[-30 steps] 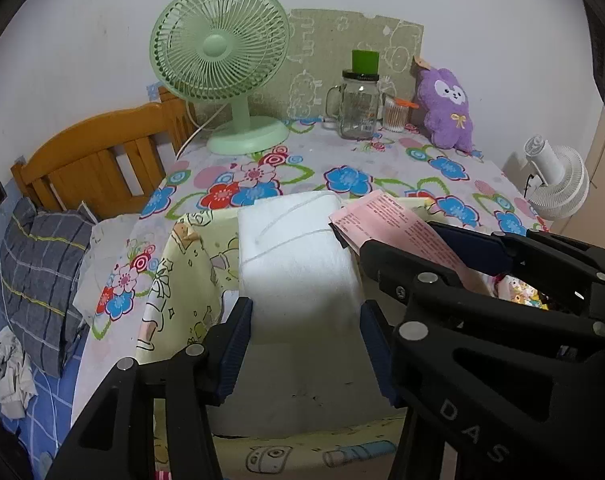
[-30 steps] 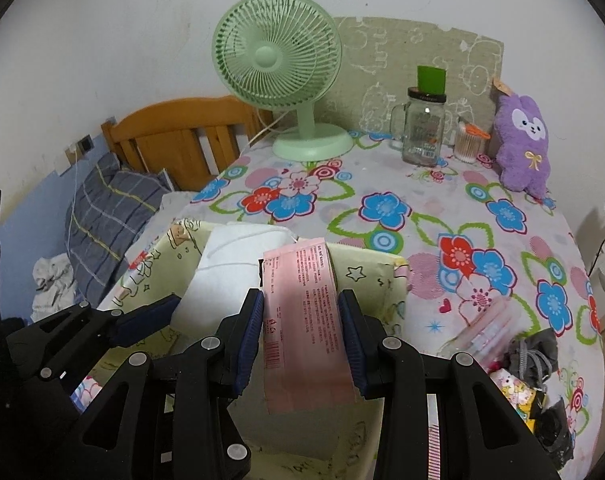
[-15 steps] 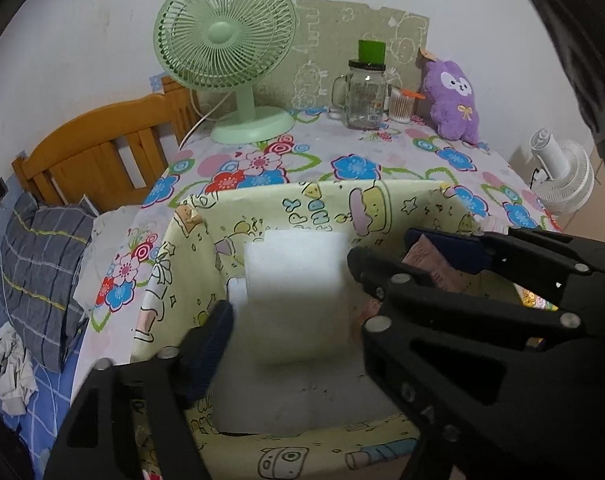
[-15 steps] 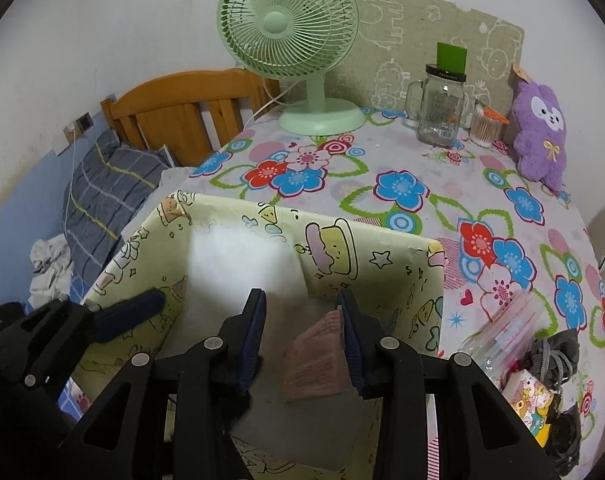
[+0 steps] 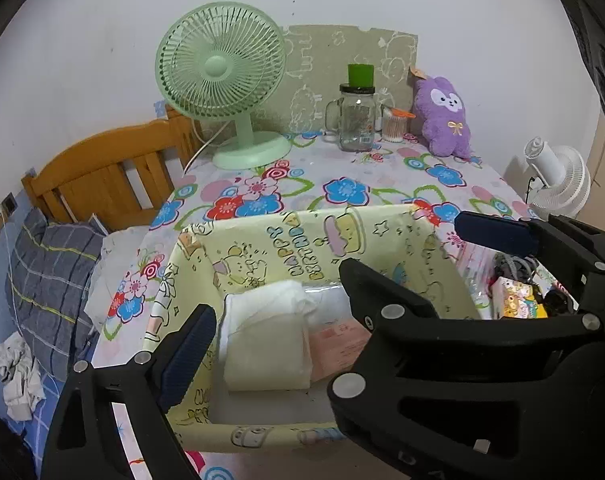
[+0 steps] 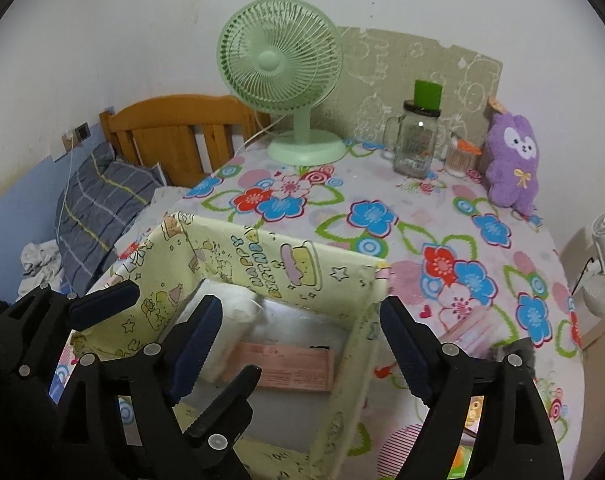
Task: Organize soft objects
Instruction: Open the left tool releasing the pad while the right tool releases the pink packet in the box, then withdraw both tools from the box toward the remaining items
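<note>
Soft packs are seen lying inside the yellow fabric bin (image 5: 382, 236): a white pack (image 5: 266, 344) at the left and a pink pack (image 6: 286, 366) touching it on the right. The left gripper (image 5: 270, 340) is held above the white pack with its jaws spread wide, having just been opening, and nothing is gripped. The right gripper (image 6: 298, 344) is held over the pink pack, its jaws likewise just opened wide and empty. The bin is set on a floral tablecloth (image 6: 402, 240). Farther back, a green fan (image 5: 222, 92), a glass jar (image 5: 356, 120) and a purple plush (image 5: 444, 116) are stood near the wall.
</note>
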`<state>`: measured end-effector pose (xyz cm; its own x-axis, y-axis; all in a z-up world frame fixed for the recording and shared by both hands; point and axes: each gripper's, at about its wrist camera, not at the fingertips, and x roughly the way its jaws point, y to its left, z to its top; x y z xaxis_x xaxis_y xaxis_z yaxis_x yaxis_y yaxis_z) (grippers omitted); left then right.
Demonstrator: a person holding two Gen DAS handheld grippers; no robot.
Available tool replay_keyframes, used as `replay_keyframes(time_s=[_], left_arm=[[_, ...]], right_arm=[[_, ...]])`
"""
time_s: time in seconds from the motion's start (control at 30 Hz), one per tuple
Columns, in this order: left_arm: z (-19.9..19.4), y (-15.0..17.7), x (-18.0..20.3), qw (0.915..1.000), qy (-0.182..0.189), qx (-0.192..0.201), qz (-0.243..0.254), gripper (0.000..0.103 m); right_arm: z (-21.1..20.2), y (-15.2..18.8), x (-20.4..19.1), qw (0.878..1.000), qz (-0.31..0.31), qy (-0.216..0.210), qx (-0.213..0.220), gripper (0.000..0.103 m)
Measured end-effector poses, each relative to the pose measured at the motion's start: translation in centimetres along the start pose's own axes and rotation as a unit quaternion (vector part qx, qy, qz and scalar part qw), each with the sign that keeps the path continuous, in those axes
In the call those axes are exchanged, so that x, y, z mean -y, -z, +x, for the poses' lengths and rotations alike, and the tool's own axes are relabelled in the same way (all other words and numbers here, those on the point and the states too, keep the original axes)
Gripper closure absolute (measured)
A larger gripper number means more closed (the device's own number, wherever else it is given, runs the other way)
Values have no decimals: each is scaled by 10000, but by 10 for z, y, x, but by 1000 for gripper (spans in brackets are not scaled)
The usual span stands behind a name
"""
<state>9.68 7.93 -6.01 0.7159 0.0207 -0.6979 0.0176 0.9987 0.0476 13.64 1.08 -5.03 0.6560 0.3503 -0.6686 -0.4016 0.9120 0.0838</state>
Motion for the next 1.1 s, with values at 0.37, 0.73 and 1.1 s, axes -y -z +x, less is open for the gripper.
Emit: replay_keyframes(time_s=[0.37, 0.73, 1.1], left_arm=[[-16, -6, 25, 9997, 92, 214, 72, 10], [-36, -12, 62, 9979, 275, 531, 246, 9], [-49, -8, 98, 9954, 483, 752, 335, 7]], right_arm=[[-30, 5, 20, 9993, 107, 235, 281, 16], [-64, 13, 50, 9965, 367, 503, 559, 10], [-94, 32, 79, 9927, 523, 792, 743, 8]])
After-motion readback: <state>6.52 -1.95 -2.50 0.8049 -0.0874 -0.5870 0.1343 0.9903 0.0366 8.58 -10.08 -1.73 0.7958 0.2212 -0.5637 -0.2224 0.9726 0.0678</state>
